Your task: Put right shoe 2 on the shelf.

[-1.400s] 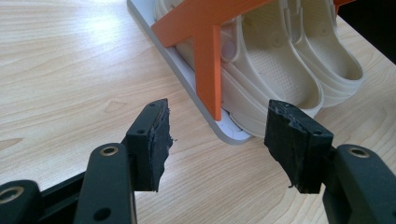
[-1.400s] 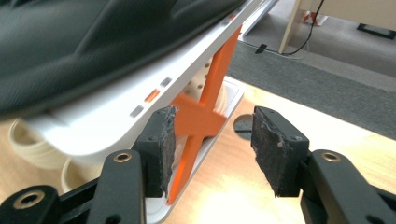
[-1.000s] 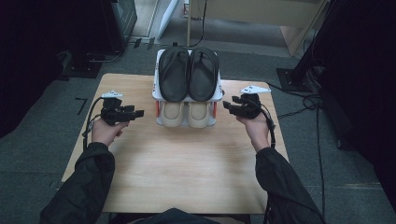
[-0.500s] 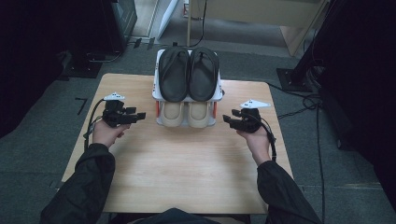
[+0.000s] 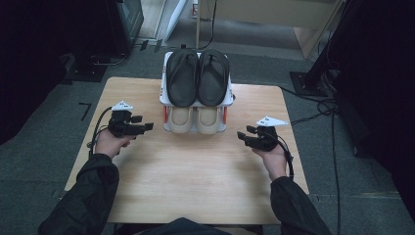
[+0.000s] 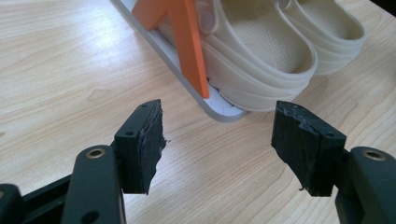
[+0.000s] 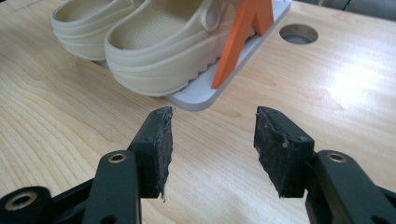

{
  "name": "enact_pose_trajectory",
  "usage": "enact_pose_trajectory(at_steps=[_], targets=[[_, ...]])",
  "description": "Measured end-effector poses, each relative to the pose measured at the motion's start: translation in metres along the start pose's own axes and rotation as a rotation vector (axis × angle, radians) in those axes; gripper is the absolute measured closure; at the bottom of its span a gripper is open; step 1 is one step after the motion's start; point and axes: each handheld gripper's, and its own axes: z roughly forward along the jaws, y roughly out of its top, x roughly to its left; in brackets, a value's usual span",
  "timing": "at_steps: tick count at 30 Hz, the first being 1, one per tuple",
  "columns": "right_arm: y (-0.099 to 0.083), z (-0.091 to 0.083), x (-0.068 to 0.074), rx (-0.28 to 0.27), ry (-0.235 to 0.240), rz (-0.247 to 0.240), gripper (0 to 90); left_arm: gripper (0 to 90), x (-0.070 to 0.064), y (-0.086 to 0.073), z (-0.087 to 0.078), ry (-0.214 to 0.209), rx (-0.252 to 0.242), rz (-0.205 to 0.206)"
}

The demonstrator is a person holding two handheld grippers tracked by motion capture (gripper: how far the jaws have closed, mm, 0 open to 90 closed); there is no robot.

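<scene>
Tools, left (image 5: 149,127) and right (image 5: 242,136), are held with jaws apart over the table (image 5: 195,176), flanking the beige clogs (image 5: 195,118) on the rack (image 5: 230,100).

Colours on hand:
- My left gripper (image 5: 147,127) and my right gripper (image 5: 242,135): black, each topped by a pale grey plate; pads (image 6: 152,140) matt charcoal.
- Clogs (image 6: 261,56): cream, footbeds finely dotted.
- Sandals (image 5: 198,76): black.
- Rack (image 7: 198,95): white base, orange uprights (image 6: 189,42).
- Table (image 5: 195,171): light wood, wavy grain.
- My sleeves (image 5: 83,196): dark olive.
- Floor (image 5: 44,156): grey carpet.
</scene>
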Motion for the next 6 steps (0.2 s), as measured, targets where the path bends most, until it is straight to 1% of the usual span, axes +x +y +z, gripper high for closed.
enact_pose_trajectory(at_steps=[3,5,6], targets=[[-0.0025,0.0002,-0.0006,-0.001,0.005,0.024,47.4,34.0,0.0009,0.0001,0.0006,0.0,-0.003,-0.006],[-0.0028,0.0019,-0.0006,-0.003,0.005,0.012,47.2,34.0,0.0009,-0.0004,0.0018,0.003,-0.003,-0.007],[-0.0028,0.0027,0.0,0.0,0.007,0.014,46.9,34.0,0.0011,-0.0007,0.0025,0.007,0.0,0.0]])
